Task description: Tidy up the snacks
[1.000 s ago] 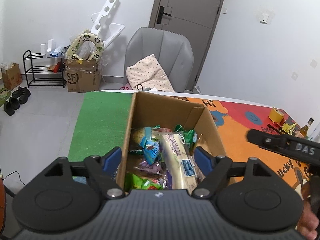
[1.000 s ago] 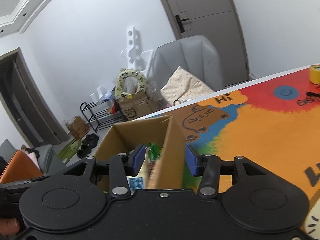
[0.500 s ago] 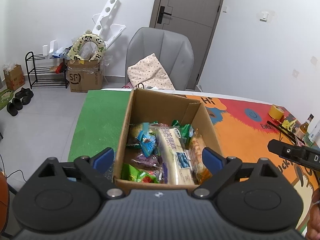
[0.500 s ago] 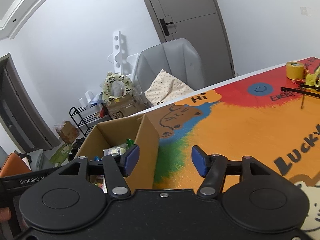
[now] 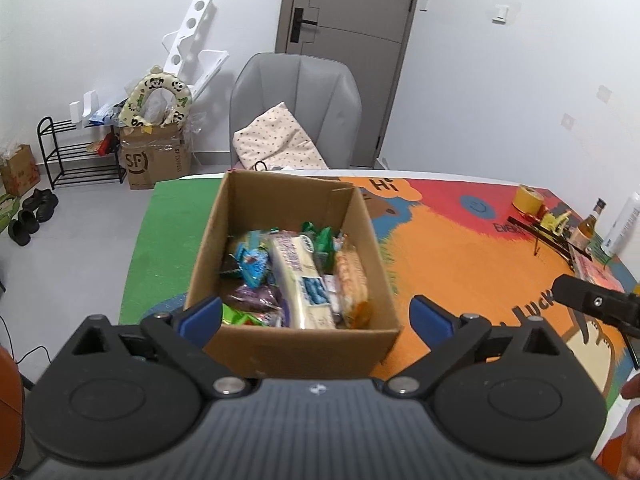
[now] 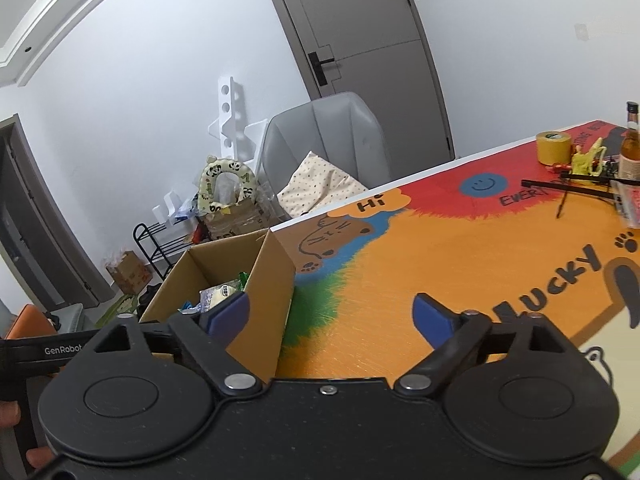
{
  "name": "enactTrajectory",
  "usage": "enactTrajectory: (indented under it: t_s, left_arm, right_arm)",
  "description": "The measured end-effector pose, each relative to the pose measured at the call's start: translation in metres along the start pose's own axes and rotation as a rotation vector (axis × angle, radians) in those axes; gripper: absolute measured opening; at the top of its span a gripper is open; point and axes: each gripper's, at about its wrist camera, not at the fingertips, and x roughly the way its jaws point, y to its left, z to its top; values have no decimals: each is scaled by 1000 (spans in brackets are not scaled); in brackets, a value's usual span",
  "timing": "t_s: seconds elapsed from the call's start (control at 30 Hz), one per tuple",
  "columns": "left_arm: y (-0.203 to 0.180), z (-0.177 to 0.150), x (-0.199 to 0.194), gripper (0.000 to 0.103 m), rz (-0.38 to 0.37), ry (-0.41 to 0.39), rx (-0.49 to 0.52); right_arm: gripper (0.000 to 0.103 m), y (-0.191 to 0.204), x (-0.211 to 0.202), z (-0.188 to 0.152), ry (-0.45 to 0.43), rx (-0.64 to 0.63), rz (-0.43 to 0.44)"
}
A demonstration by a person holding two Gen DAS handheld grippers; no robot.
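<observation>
Left wrist view: my left gripper is opening, empty, before the snack-filled cardboard box; I should leave it squarely on the mat. Earlier my pads straddled its walls.

Right wrist view: my right gripper is opening right of the box, earlier astride its wall.

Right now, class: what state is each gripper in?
Left gripper: jaws opening, nothing held, the cardboard box beyond.
Right gripper: jaws opening, nothing held.

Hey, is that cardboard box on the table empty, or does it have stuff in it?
It has stuff in it. The open-topped cardboard box holds several snack packets lying across its bottom.
</observation>
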Motion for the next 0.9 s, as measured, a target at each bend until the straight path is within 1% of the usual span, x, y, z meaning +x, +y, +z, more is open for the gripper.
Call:
enactTrajectory:
  t_s: [0.13,0.3,0.43,0.6,0.83,0.9]
  left_arm:
    - [-8,-3,-10,100,-18,-2,10]
    - [-14,-7,-20,103,-44,-8,22]
    - [-18,-10,-30,103,-56,-20,35]
    - [-18,-18,-40,103,-89,-17,42]
    - [-23,-32,-56,103,-87,-27,85]
    - [-22,-36,-61,103,-91,-29,81]
  right_arm:
    - [103,-5,-13,-2,-10,4,-16]
    - [103,-10,-29,-7,-16,15,-30]
    - [103,-11,-42,-12,-19,11,-46]
    - [103,-9,-56,-19,-14,-4,-62]
    - [103,-3,-78,-27,-15,-18,-80]
    - [103,0,-84,-30,-20,-31,-83]
